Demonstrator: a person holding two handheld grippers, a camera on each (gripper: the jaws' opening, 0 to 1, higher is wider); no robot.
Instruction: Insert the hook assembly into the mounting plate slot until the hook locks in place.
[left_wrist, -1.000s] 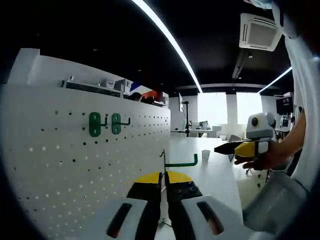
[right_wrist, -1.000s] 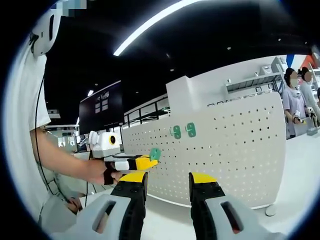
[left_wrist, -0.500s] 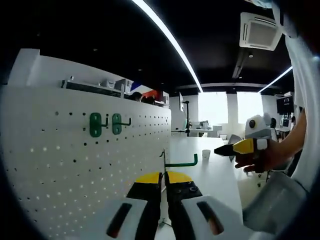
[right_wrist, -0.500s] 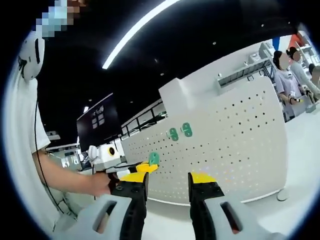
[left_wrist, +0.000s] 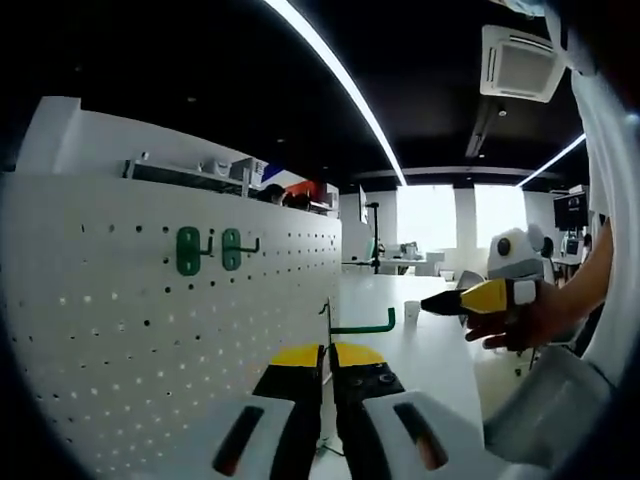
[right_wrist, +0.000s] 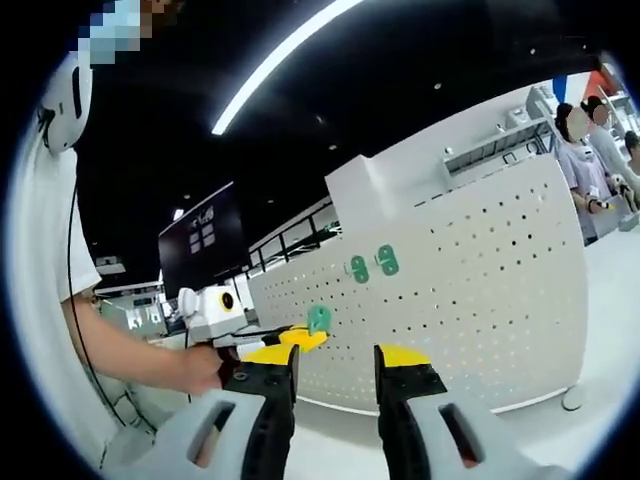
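A: Where is the hook right now?

B: The left gripper (left_wrist: 327, 352) has it. In the left gripper view its yellow-tipped jaws are pressed together on the green hook (left_wrist: 362, 325), which sticks up and forward from between them, with its thin arm pointing to the right above the white counter (left_wrist: 425, 350). From the right gripper view the same gripper (right_wrist: 300, 338) shows at the left, held in a person's hand (right_wrist: 205, 368), with the hook's green plate (right_wrist: 319, 319) at its tip, close to the pegboard but I cannot tell whether it touches.

A: And the pegboard?

B: A white pegboard (left_wrist: 150, 330) stands upright on the counter, running along the left side of the left gripper view. Two more green hooks (left_wrist: 208, 249) already hang on it side by side, up high. In the right gripper view they sit near the board's upper middle (right_wrist: 373, 265).

A: What about the other gripper?

B: The right gripper (right_wrist: 335, 362) holds nothing; its two jaws stand apart with the pegboard (right_wrist: 470, 290) visible through the gap. In the left gripper view it appears at the right (left_wrist: 445, 302), held in the person's other hand (left_wrist: 520, 318), off to the side of the board above the counter.

A: Anything else around?

B: A small white cup (left_wrist: 411, 311) stands far back on the counter, and people (right_wrist: 590, 150) stand behind the pegboard at the far right.
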